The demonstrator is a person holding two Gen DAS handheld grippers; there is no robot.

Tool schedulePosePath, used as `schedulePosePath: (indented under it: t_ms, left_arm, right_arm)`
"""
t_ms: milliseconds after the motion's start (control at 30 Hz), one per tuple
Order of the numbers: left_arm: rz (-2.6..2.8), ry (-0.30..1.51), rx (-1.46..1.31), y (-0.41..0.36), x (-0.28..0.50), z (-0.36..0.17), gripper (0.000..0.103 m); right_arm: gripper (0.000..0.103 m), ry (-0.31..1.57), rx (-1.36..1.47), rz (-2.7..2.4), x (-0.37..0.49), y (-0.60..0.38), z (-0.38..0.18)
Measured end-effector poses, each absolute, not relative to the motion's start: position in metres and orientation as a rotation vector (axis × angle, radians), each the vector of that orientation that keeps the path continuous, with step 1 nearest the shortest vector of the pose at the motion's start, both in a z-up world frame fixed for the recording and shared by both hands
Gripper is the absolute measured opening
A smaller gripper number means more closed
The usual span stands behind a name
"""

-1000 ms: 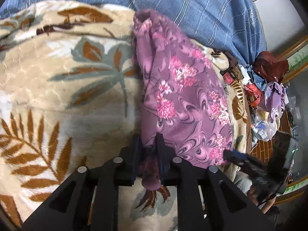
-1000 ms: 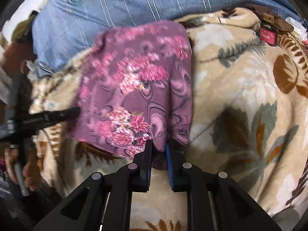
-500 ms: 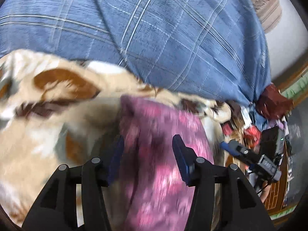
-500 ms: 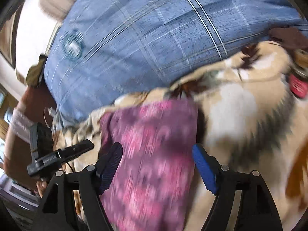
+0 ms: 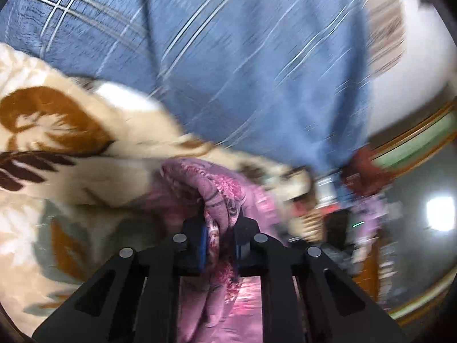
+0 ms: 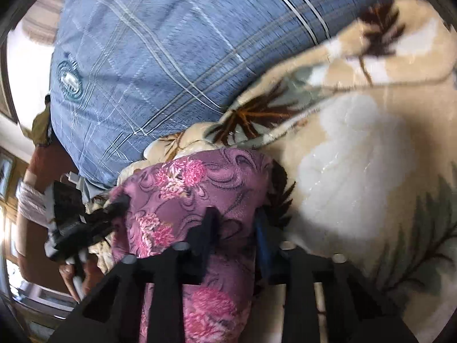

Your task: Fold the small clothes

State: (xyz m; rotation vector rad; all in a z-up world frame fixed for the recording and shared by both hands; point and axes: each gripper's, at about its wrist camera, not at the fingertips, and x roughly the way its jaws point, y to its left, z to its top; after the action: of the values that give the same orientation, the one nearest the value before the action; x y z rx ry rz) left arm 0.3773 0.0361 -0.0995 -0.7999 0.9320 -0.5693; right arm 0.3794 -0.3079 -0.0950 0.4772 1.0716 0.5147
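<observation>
Since half a second ago both grippers have closed in from wide apart. Left gripper point(image 5: 219, 240) pinches a bunched fold of the purple floral cloth point(image 5: 217, 197), lower centre. Right gripper point(image 6: 235, 228) straddles the cloth point(image 6: 197, 194), fingers narrowed; grip unclear. Leaf-print blanket point(image 6: 351, 177) underneath, blue plaid pillow point(image 6: 148, 57) across the top.

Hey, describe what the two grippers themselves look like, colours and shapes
Both the left gripper and the right gripper are matte black, built from angular strut-like linkages with triangular cut-outs and round silver pivot pins. Their fingers carry blue pads on the inner faces. No cables or markings show on them.
</observation>
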Motion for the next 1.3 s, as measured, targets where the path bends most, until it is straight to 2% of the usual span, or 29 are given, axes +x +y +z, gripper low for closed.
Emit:
schedulePosePath:
  t_ms: [100,167,200,233,333,400,433,467,567,667,700,767,800,833,867,900,967,1000,1100,1167,1233,1300]
  left_arm:
    - [-0.458,1.025,-0.763,0.043,0.388,-0.124,0.013]
    - [-0.429,1.072,-0.744,0.037,0.39,-0.141,0.023]
    - [-0.405,1.079,-0.739,0.036,0.389,-0.142,0.035]
    - [-0.383,1.078,-0.731,0.038,0.388,-0.137,0.042]
    - [-0.41,1.084,-0.729,0.047,0.38,-0.116,0.044]
    - [-0.399,1.074,-0.736,0.055,0.363,-0.103,0.044]
    - [-0.398,1.072,-0.723,0.055,0.353,-0.097,0.046]
    - [-0.388,1.08,-0.693,0.052,0.343,-0.093,0.048]
    - [-0.358,1.068,-0.631,0.036,0.312,-0.093,0.049]
    - [-0.351,1.039,-0.623,0.026,0.305,-0.103,0.049]
    - [-0.357,1.042,-0.606,0.021,0.309,-0.107,0.049]
    - [-0.36,1.05,-0.577,0.015,0.315,-0.114,0.048]
    - [-0.352,1.063,-0.568,0.013,0.316,-0.119,0.046]
    - [-0.352,1.064,-0.567,0.013,0.317,-0.121,0.035]
    - [-0.362,1.063,-0.577,0.013,0.317,-0.125,0.03]
    - [-0.374,1.066,-0.593,0.014,0.317,-0.126,0.025]
    - [-0.387,1.05,-0.645,0.02,0.315,-0.122,0.009]
    - [-0.414,1.019,-0.675,0.025,0.31,-0.115,0.007]
    - [-0.404,0.986,-0.64,0.03,0.309,-0.107,0.007]
    - [-0.375,1.061,-0.654,0.028,0.317,-0.127,0.008]
    - [-0.351,1.102,-0.693,0.032,0.319,-0.142,0.025]
    - [-0.336,1.11,-0.693,0.038,0.318,-0.14,0.035]
  right_arm:
    - [0.019,1.012,0.462,0.512,0.372,-0.311,-0.078]
    - [0.017,1.027,0.439,0.483,0.375,-0.308,-0.087]
    - [0.018,1.052,0.42,0.468,0.377,-0.304,-0.098]
    - [0.02,1.057,0.415,0.464,0.377,-0.303,-0.101]
    - [0.027,1.037,0.396,0.452,0.366,-0.308,-0.078]
    - [0.041,1.001,0.393,0.452,0.354,-0.312,-0.06]
    - [0.061,0.991,0.408,0.461,0.346,-0.316,-0.051]
    - [0.069,0.984,0.426,0.471,0.339,-0.319,-0.045]
    - [0.069,0.975,0.489,0.496,0.316,-0.326,-0.046]
    - [0.067,1.011,0.538,0.515,0.303,-0.325,-0.071]
    - [0.065,1.027,0.527,0.488,0.304,-0.323,-0.078]
    - [0.049,1.05,0.538,0.474,0.309,-0.323,-0.089]
    - [0.048,1.048,0.548,0.484,0.312,-0.324,-0.089]
    - [0.044,1.047,0.554,0.497,0.314,-0.322,-0.092]
    - [0.039,1.049,0.543,0.506,0.315,-0.319,-0.093]
    - [0.038,1.051,0.528,0.505,0.316,-0.316,-0.095]
    - [0.03,1.047,0.507,0.501,0.317,-0.312,-0.096]
    - [0.027,1.044,0.502,0.502,0.317,-0.312,-0.094]
    - [0.021,1.019,0.47,0.516,0.308,-0.31,-0.079]
    - [0.021,1.037,0.414,0.495,0.309,-0.306,-0.083]
    - [0.024,1.073,0.433,0.466,0.313,-0.308,-0.098]
    - [0.027,1.066,0.439,0.481,0.312,-0.31,-0.097]
